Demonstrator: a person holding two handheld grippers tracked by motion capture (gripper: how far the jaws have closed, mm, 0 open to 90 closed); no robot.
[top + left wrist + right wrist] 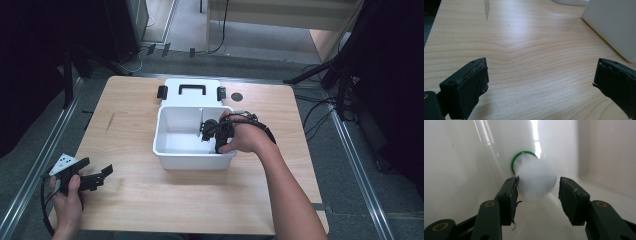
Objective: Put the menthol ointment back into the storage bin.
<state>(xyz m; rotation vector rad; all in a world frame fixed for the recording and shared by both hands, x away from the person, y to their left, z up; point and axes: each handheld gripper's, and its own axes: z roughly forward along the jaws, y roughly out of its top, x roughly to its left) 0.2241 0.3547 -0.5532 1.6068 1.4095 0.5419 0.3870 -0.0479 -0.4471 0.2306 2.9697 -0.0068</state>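
I have my right gripper down inside the white bin, which sits toward the far edge of the table near its middle, and the step in hand looks to me like taking hold of the shuttlecock that lies in there. In the right gripper view the jaws stand partly open with the shuttlecock's rounded white end between them; one jaw seems to touch it or nearly so, the other stands a little apart, so I judge nothing is gripped yet. To do this well I would centre the gripper on the white end so both jaws meet it evenly, close slowly, and stop as soon as it is firm, since the piece looks light and could squirt out sideways or roll along the bin floor. I would also keep the jaw tips just off the bin floor and clear of the near wall, then lift straight up before moving out over the rim. The shuttlecock is white, blurred by closeness, with a thin green ring around it behind the rounded end; it lies on the floor of the bin, pointing its round end at the camera. My left gripper rests low at the near left corner of the table, its jaws wide open and holding nothing, well apart from the bin.
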